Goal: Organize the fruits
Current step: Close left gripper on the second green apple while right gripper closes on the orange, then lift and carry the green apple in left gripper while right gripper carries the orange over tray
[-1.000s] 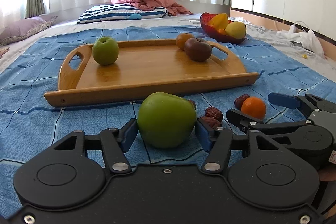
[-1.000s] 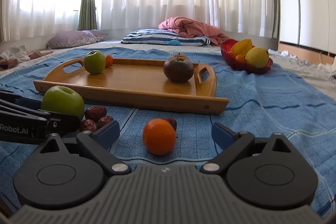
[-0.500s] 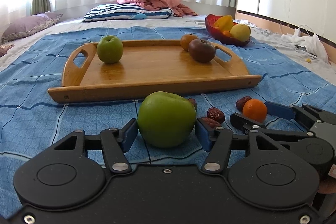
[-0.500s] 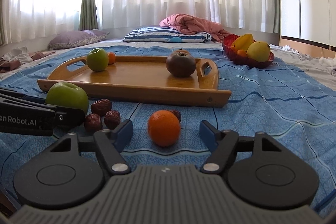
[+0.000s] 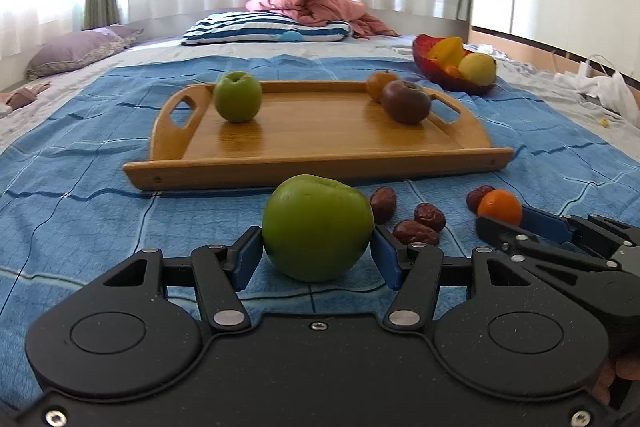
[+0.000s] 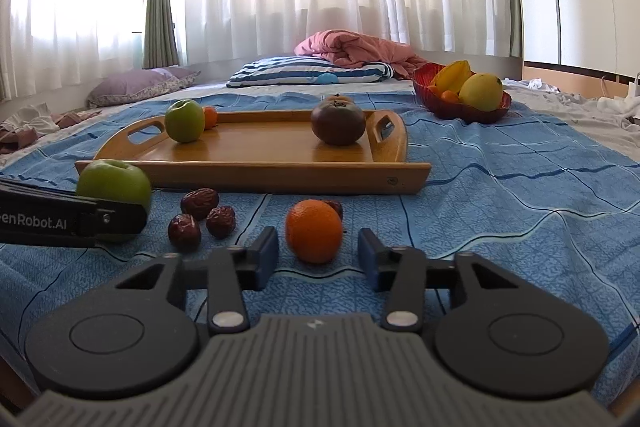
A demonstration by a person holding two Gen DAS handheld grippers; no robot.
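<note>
**A:** Where do things stand with the fruit?

**B:** My left claw point(image 5: 316, 254) has its blue pads tight against both flanks of the green apple point(image 5: 317, 227), which sits on the blue bedspread point(image 5: 80, 211) just in front of the wooden tray point(image 5: 320, 169). I can't tell whether the apple is off the cloth. My right claw point(image 6: 318, 255) is part open, one pad on each side of the small orange point(image 6: 314, 230) with a gap on both sides, so it holds nothing.

**A:** What worries you?

**B:** The apple is round and smooth, and the pads meet it near its widest part. If I lift with a jerk or tilt, I think it could roll out and knock the dried dates point(image 5: 416, 223) lying just beside it.

**A:** And the orange?

**B:** Another date point(image 6: 334, 207) sits right behind it, touching or nearly so. Pushing forward as I close could shove both away. If I close off-centre, the orange may squirt sideways on the soft bedding.

**A:** The tray?

**B:** A second green apple point(image 5: 238, 102), a dark brown fruit point(image 5: 406, 102) and another orange point(image 5: 380, 85) already rest there. Clipping the front rim could set them rolling.
</note>
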